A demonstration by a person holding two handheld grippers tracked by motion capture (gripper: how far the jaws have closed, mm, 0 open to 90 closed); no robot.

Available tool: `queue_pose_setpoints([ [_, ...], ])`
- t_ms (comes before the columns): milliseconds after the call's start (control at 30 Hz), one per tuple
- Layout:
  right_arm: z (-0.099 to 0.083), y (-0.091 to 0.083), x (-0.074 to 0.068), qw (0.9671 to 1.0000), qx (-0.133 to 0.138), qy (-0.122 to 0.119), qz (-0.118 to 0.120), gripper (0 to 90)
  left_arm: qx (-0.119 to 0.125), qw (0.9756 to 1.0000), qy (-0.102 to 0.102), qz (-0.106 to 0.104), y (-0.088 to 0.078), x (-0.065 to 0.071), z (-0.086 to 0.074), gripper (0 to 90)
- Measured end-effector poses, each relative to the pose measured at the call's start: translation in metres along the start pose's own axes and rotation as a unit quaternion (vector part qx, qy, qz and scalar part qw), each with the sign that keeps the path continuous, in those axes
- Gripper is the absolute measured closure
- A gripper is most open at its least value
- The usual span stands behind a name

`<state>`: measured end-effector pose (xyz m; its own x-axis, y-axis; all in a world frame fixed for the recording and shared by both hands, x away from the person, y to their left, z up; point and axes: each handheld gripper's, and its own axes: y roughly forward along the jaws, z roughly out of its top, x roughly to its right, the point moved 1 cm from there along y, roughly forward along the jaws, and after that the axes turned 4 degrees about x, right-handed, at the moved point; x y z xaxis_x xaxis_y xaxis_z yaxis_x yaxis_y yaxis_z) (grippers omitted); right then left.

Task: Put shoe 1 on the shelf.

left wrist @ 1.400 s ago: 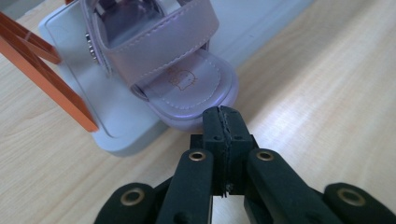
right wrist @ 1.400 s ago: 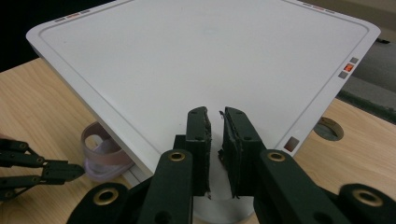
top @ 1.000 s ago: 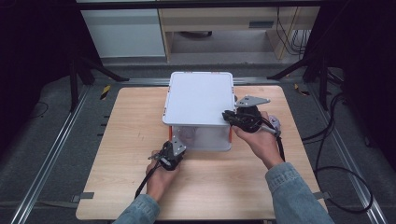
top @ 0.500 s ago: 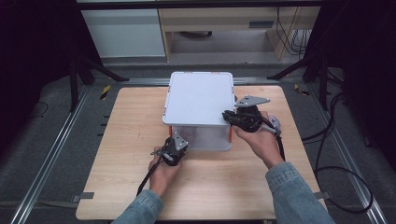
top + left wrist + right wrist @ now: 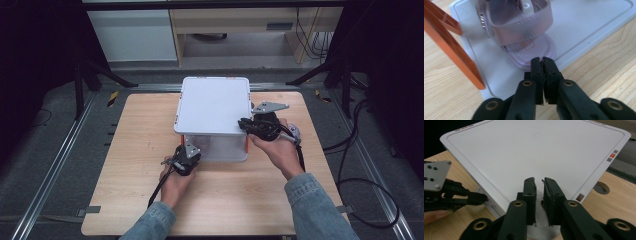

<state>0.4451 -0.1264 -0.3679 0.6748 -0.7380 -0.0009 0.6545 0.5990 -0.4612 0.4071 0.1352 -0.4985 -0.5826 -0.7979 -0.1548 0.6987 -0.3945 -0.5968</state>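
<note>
White plastic makes up the lid [image 5: 214,105] of a clear storage box [image 5: 225,148] that stands near the middle of a pale wooden table [image 5: 130,150] in the high view. A person's two forearms come in from the bottom edge, each hand holding a black two-jaw gripper. The left gripper [image 5: 186,156] sits low against the box's near wall, just beside its near left corner, where an orange latch [image 5: 183,140] runs down the side. The right gripper [image 5: 245,125] lies at the lid's near right corner, with its grey three-cornered plate [image 5: 269,107] on top. In the left gripper view, the two black jaws are almost together with nothing between them, having just parted a touch; their tips point at the frosted wall of the box, very close to it, though contact cannot be told. Behind that wall a pale pink sandal [image 5: 524,37] shows, blurred by the plastic, and the orange latch [image 5: 454,50] stands open at the left. In the right gripper view, the jaws rest over the lid's [image 5: 536,152] corner with a narrow gap, having just opened slightly; whether they pinch the lid's edge cannot be told. The left gripper [image 5: 482,198] appears at that view's left edge, down beside the box.
</note>
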Motion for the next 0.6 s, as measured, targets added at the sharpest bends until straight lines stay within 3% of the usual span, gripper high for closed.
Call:
queue_pose_setpoints([
  [100, 0.001, 0.0, 0.002, 0.9998, 0.011, 0.019, -0.001, 60.5, 0.008, 1.0, 0.0, 0.005, -0.008, -0.002, 0.001, 72.7],
  [233, 0.006, -0.004, 0.01, 0.998, 0.03, 0.035, -0.042, 42.5, -0.002, 1.0, 0.0, 0.001, -0.021, -0.013, -0.005, 50.4],
  [267, 0.006, -0.004, 0.01, 0.998, 0.03, 0.035, -0.042, 42.5, -0.002, 1.0, 0.0, 0.001, -0.021, -0.013, -0.005, 45.6],
  [300, 0.007, -0.007, 0.014, 0.997, 0.034, 0.04, -0.057, 38.3, 0.001, 1.0, -0.002, 0.005, -0.024, -0.015, -0.006, 45.6],
  [367, 0.009, -0.014, 0.022, 0.9944, 0.043, 0.053, -0.081, 33.7, 0.005, 0.9999, -0.007, 0.011, -0.031, -0.022, -0.009, 36.6],
  [600, 0.006, -0.033, 0.039, 0.9882, 0.054, 0.069, -0.125, 30.0, 0.013, 0.9988, -0.043, 0.016, -0.048, -0.051, -0.019, 19.4],
])
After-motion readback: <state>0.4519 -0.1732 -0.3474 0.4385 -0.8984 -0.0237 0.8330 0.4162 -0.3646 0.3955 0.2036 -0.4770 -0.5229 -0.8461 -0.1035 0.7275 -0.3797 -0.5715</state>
